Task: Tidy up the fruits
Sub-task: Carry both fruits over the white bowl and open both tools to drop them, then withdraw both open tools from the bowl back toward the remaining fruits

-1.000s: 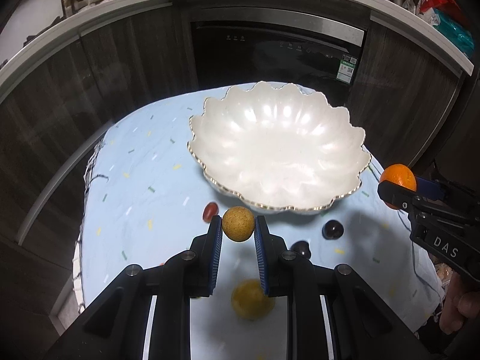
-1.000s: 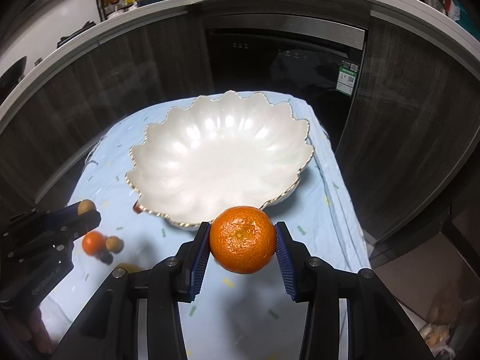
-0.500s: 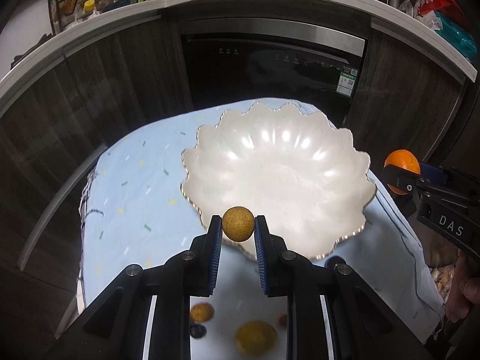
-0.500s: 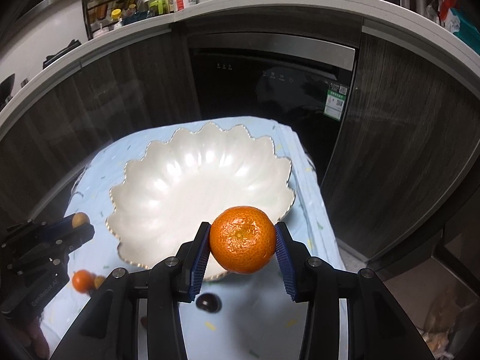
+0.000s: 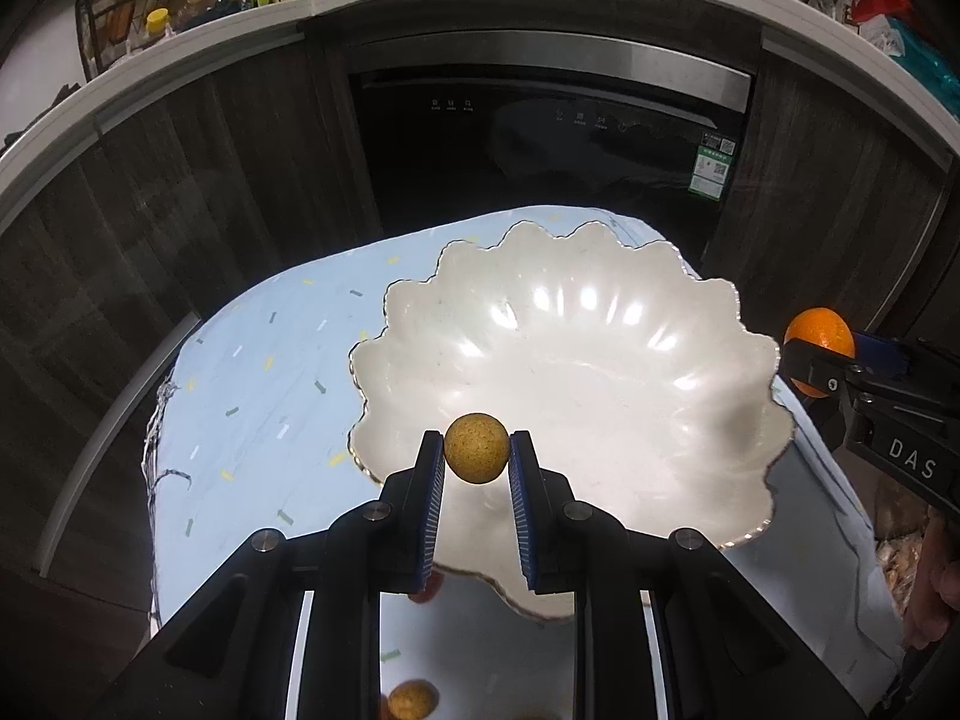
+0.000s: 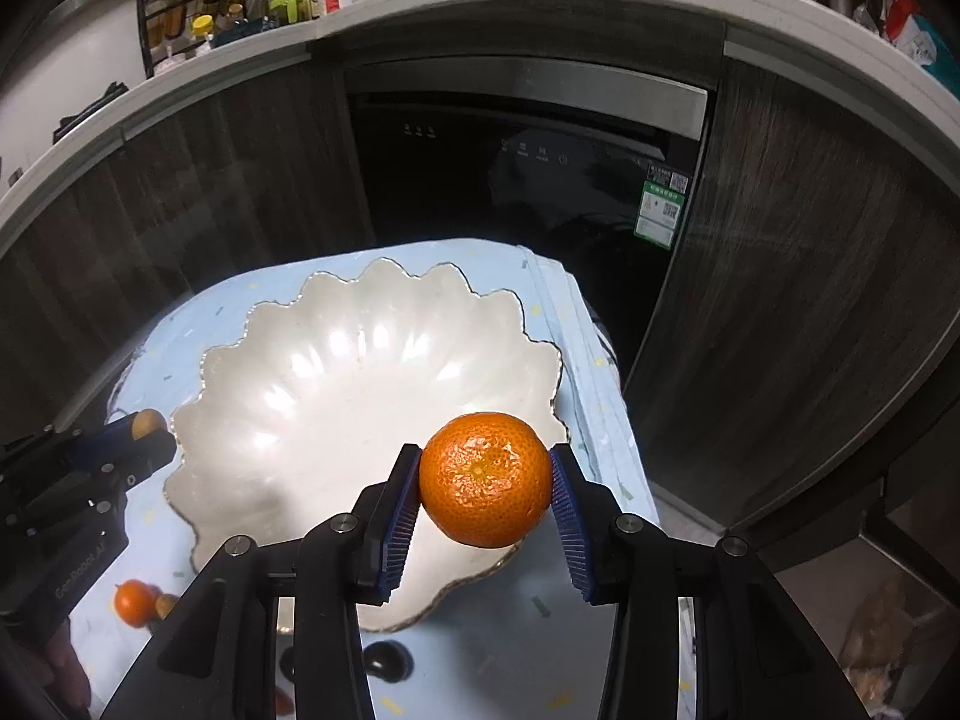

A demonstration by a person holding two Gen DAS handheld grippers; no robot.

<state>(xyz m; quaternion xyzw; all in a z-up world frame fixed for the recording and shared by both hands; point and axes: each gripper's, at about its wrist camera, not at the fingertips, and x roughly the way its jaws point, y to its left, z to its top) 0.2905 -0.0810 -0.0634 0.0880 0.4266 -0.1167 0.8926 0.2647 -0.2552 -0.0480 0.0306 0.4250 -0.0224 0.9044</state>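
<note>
Tan and rough-skinned, small round fruit (image 5: 477, 449) pinched between the blue pads of the left gripper (image 5: 477, 468), now carried over the near rim of the white scalloped bowl (image 5: 600, 372) instead of hanging short of it above the cloth as a second ago. Same story on the other side: mandarin (image 6: 485, 478) clamped firmly in the right gripper (image 6: 485, 495), brought forward from in front of the bowl to above its near right edge. Both pieces held aloft, neither yet in the bowl (which looks empty), so likely close to the release point, needing only a little more travel toward the bowl's middle before letting go. Plenty of open room inside the bowl, wide and shallow, with the two grippers well apart at opposite sides of it. Frilled, gold-trimmed rim worth clearing from above rather than brushing. Left behind in front of the bowl on the pale blue cloth (image 5: 252, 360): another tan fruit (image 5: 411, 701), a small orange one (image 6: 135, 602), a dark one (image 6: 387, 660). Beyond the bowl, cloth edge and dark cabinet front (image 5: 180, 192) fairly near.
</note>
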